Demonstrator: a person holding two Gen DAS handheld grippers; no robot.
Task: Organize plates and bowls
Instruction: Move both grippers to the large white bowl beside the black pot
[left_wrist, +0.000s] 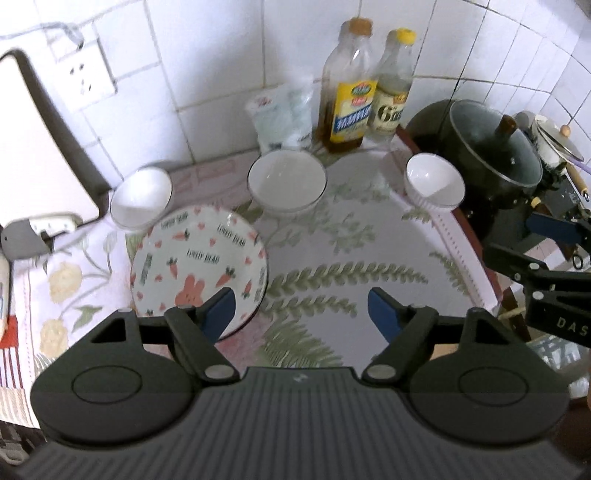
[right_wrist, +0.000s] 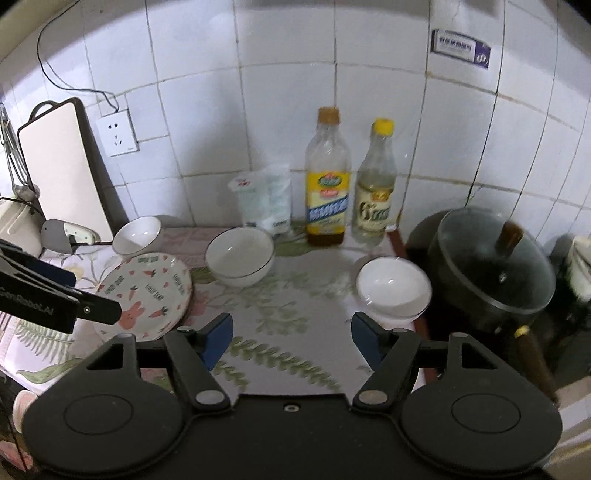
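Observation:
A plate with carrots and a pink rabbit (left_wrist: 199, 264) lies on the floral cloth at the left; it also shows in the right wrist view (right_wrist: 146, 291). Three white bowls stand behind it: a left bowl (left_wrist: 141, 196) (right_wrist: 137, 235), a middle bowl (left_wrist: 287, 181) (right_wrist: 240, 254) and a right bowl (left_wrist: 434, 180) (right_wrist: 393, 290) near the cloth's right edge. My left gripper (left_wrist: 301, 314) is open and empty, its left finger over the plate's near rim. My right gripper (right_wrist: 291, 341) is open and empty, just in front of the right bowl.
Two bottles (left_wrist: 349, 88) (right_wrist: 375, 184) and a plastic bag (left_wrist: 280, 114) stand against the tiled wall. A dark pot with a glass lid (left_wrist: 491, 147) (right_wrist: 491, 266) sits at the right. A cutting board (right_wrist: 62, 166) leans at the left.

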